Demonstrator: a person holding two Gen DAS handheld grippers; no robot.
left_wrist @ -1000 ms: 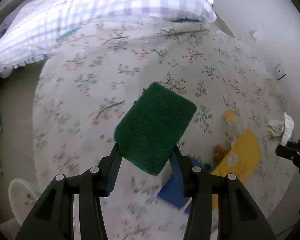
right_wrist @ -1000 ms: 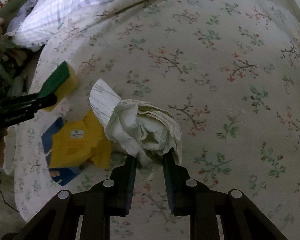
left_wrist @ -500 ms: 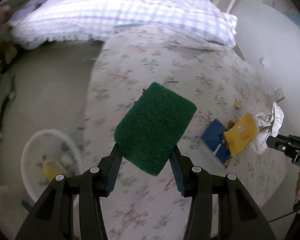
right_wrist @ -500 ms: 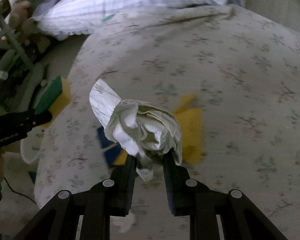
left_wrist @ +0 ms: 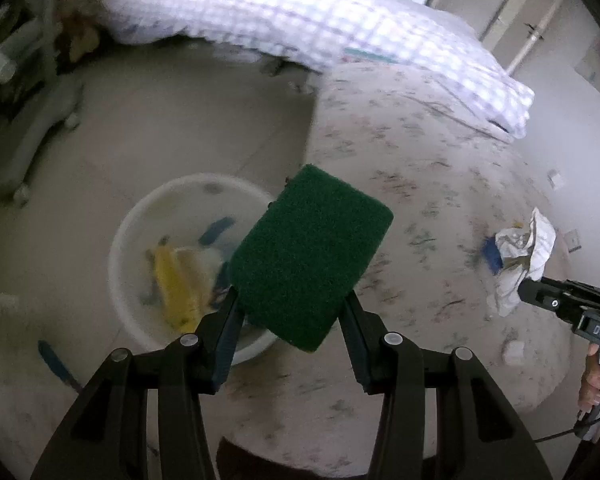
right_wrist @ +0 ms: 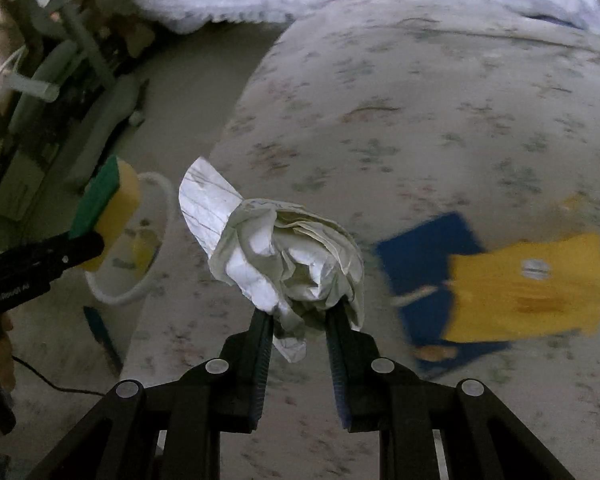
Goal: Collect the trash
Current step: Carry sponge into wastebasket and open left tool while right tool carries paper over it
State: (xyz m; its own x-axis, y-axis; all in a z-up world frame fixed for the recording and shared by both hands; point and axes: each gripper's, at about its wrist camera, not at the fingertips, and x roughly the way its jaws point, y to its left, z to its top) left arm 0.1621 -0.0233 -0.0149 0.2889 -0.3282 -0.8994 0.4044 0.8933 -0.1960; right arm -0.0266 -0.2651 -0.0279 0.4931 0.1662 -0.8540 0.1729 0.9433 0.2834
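Two grippers, both loaded, at the bed edge

Left gripper [left_wrist: 290, 312] is clamped on a green-topped sponge [left_wrist: 310, 254], held over the near rim of the white bin [left_wrist: 118, 248] on the floor beside the bed [left_wrist: 440, 168]; open floor lies beyond the bin. Right gripper [right_wrist: 298, 320] pinches a crumpled paper wad [right_wrist: 290, 260] above the mattress edge, yellow and blue wrappers [right_wrist: 528, 288] lying on the sheet to its right

Home bedroom, floral bedspread [right_wrist: 440, 92], checked pillow [left_wrist: 320, 28]
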